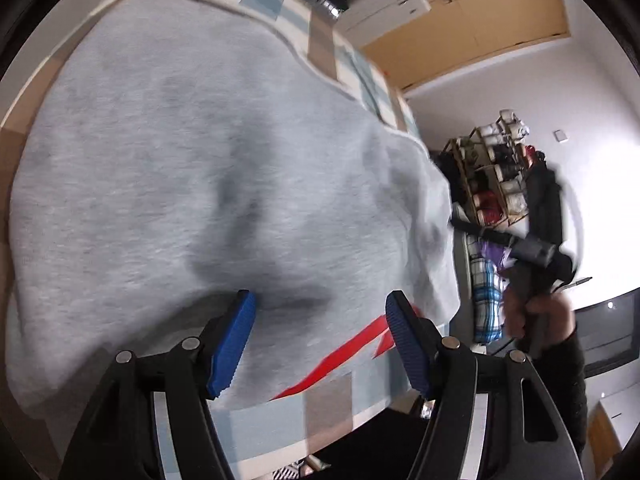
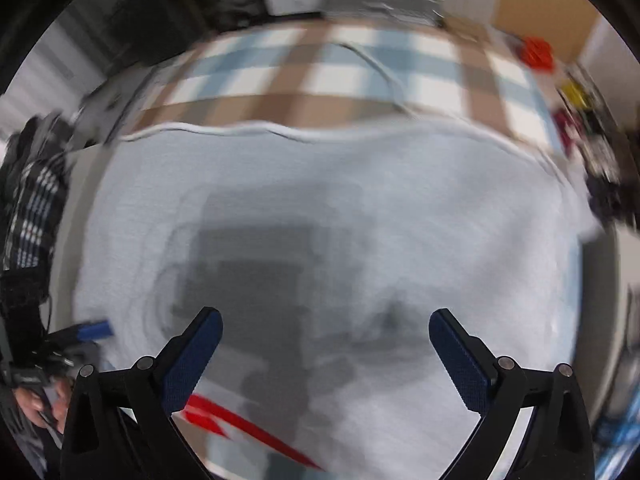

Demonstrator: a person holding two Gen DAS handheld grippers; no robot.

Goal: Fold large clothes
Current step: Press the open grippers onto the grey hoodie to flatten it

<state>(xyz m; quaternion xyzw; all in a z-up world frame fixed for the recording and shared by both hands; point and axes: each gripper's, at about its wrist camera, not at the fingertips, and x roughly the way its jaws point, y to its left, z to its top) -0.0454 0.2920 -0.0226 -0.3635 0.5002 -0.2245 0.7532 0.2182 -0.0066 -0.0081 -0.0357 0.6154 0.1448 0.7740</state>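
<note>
Lying flat across the checked cloth (image 1: 328,400), the grey garment (image 1: 180,168) stretches sideways beneath both tools. Left gripper (image 1: 320,344) hangs empty, jaws parted, just over the near hem by the red tape (image 1: 344,352). Right gripper (image 2: 324,360) gapes wide and empty above the middle, so the left seems nearer the hem.

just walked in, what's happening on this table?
A person with a handheld gripper in each hand is folding a large grey garment spread over a plaid tablecloth. Right now neither is gripping: the left gripper hangs open over the near edge by a red stripe, and the right gripper is open above the fabric, pointing down.
</note>
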